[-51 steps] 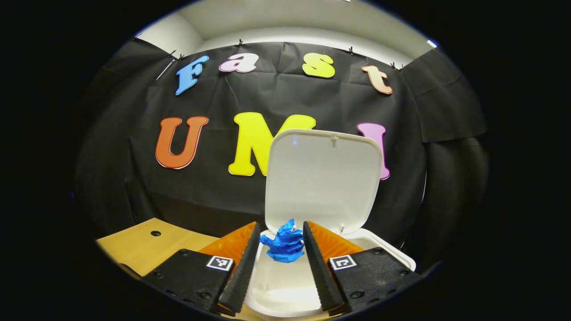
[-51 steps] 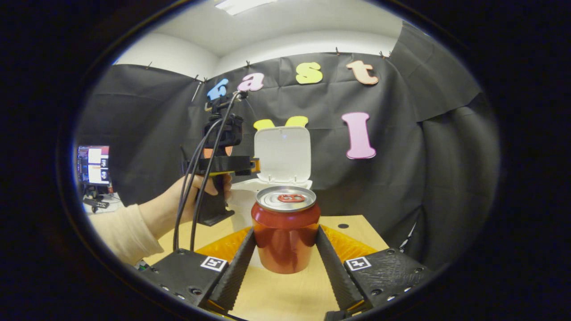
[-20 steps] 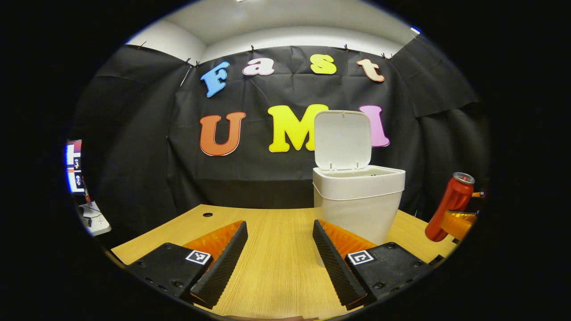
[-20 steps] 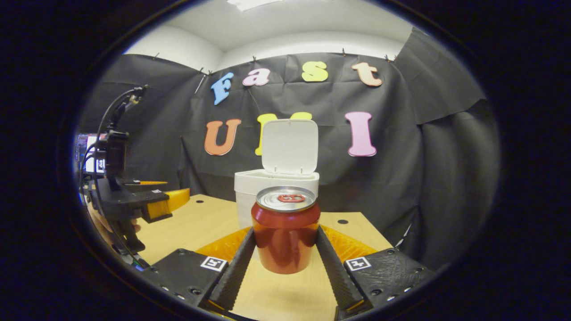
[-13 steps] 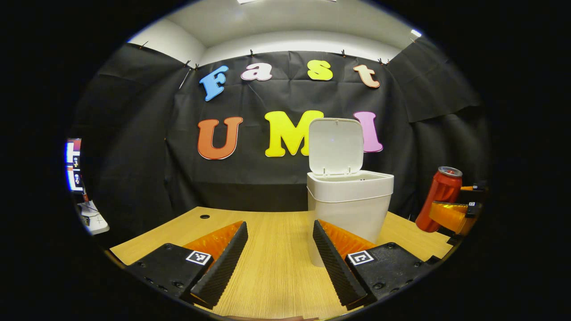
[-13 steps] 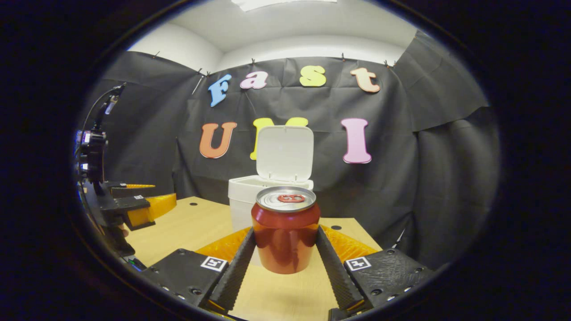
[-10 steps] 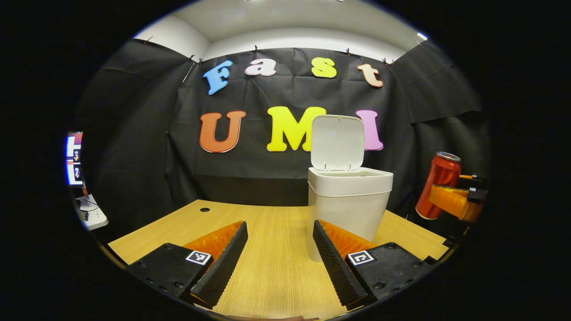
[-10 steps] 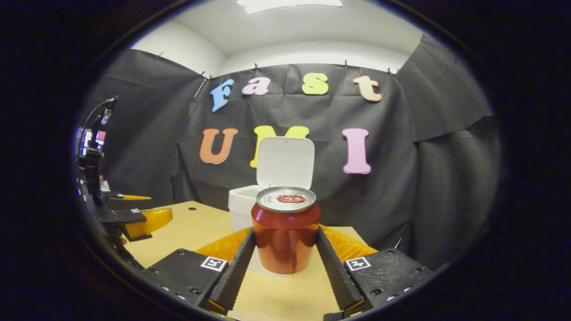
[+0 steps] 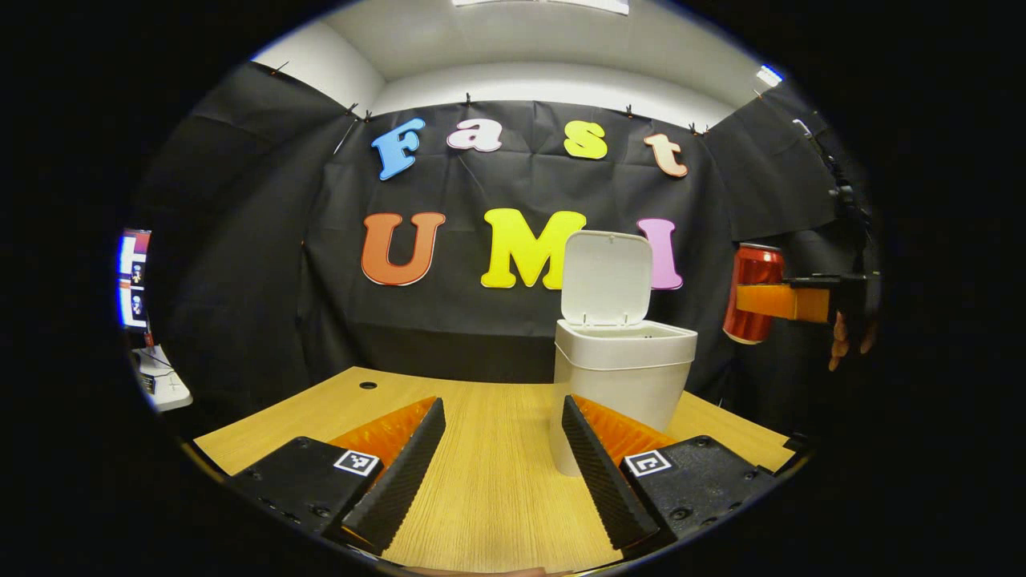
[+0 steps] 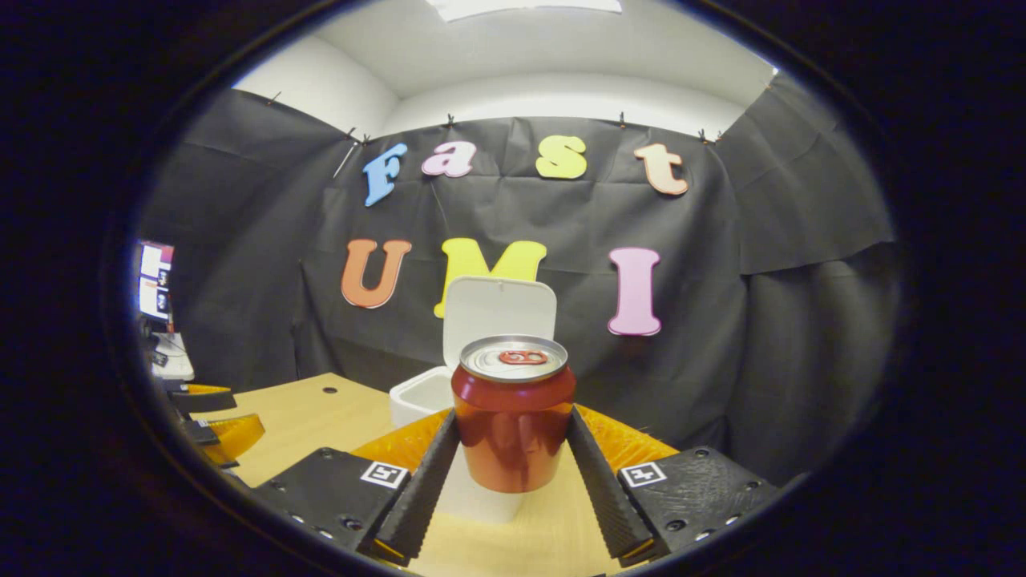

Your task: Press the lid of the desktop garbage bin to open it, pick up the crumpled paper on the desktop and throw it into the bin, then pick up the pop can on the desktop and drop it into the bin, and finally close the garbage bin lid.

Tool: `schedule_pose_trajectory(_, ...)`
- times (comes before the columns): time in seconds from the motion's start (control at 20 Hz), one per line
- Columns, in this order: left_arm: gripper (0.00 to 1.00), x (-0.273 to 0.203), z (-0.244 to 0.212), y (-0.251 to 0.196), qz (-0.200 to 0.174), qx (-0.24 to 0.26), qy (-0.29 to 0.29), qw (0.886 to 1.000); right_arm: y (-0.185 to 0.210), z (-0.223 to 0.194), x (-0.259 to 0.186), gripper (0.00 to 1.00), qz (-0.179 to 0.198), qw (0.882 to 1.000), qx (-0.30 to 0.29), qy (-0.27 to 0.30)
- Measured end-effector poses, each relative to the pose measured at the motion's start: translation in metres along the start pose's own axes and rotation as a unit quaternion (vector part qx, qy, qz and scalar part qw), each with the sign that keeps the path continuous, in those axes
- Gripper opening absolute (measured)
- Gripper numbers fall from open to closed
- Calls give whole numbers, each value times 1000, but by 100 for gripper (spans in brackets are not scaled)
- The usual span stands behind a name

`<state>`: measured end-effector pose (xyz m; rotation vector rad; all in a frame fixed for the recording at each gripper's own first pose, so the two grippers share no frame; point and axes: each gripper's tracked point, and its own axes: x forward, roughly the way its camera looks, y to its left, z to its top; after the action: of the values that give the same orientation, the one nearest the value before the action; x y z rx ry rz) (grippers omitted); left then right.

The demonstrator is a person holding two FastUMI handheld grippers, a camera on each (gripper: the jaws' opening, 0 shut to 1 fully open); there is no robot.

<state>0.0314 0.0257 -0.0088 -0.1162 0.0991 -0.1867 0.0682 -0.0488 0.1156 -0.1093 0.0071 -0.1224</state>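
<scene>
The white bin (image 9: 624,377) stands on the wooden table (image 9: 481,497) with its lid (image 9: 607,276) upright and open. My left gripper (image 9: 502,402) is open and holds nothing, low over the table just in front of the bin. The red pop can (image 10: 513,437) is upright in the air with my right gripper (image 10: 513,415) shut on it. In the left gripper view the can (image 9: 749,276) and the right gripper (image 9: 781,301) hang to the right of the bin, above its rim. From the right gripper, the bin (image 10: 421,397) and lid (image 10: 498,308) lie just behind and below the can.
A hand (image 9: 846,344) holds the right gripper at the far right. A screen (image 9: 132,276) glows beyond the table's left side. The table has a small round hole (image 9: 368,385) at its back left. The left gripper (image 10: 212,425) sits low at the left.
The left gripper let go of the blue paper over the bin and drew back low over the table. The right gripper has lifted the can up and toward the bin.
</scene>
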Motion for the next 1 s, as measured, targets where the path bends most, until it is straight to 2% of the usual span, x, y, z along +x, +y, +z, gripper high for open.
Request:
schedule_pose_trajectory(0.35,95,-19,17,8,-6,2,-25,1000,33,59,51,81,7,1000,-3,1)
schedule_pose_trajectory(0.45,95,-20,20,9,-6,5,-32,999,33,67,67,81,-7,1000,-4,3)
schedule_pose_trajectory(0.55,95,-22,18,10,-11,0,-30,999,31,70,86,81,-30,999,-8,13)
schedule_pose_trajectory(0.65,95,-21,17,11,-13,-5,-27,1000,38,73,106,81,-30,999,-14,19)
schedule_pose_trajectory(1.0,95,-11,4,15,-15,-19,-9,1000,22,49,183,81,-66,994,11,84)
